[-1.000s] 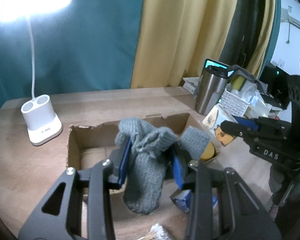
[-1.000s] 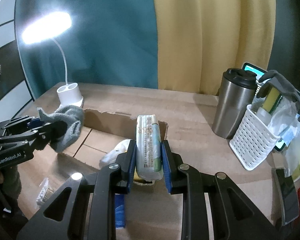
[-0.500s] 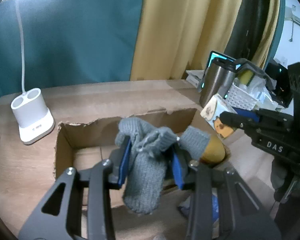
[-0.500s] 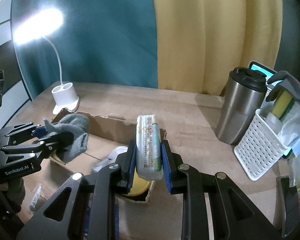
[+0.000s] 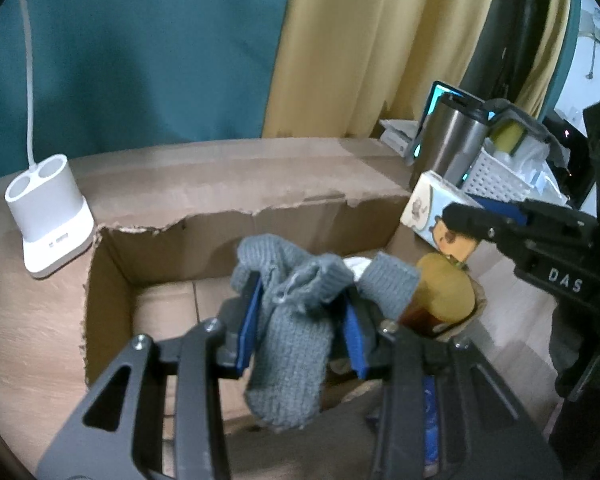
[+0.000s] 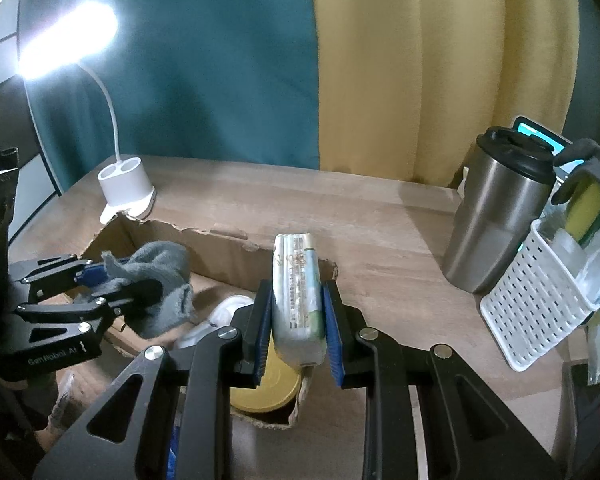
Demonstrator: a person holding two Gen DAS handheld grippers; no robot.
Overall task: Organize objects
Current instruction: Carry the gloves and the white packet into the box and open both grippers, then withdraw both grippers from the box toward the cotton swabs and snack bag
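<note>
Left wrist view: the left tongs (image 5: 300, 326) stay clamped on the grey sock (image 5: 290, 344), which hangs over the open cardboard box (image 5: 112, 280) on the surface (image 5: 28, 340). Against a second ago the box looms larger and the lamp head has left the frame at 11 o'clock — only the lamp base (image 5: 50, 212) shows.

Right wrist view: the right tongs (image 6: 296, 332) remain shut on the tissue pack (image 6: 298, 296), upright above the box corner (image 6: 328, 272) and yellow lid (image 6: 266, 392). The steel tumbler (image 6: 496, 208) has slid toward 3 o'clock — the left tongs (image 6: 140, 284) sit closer in at 9 o'clock.
</note>
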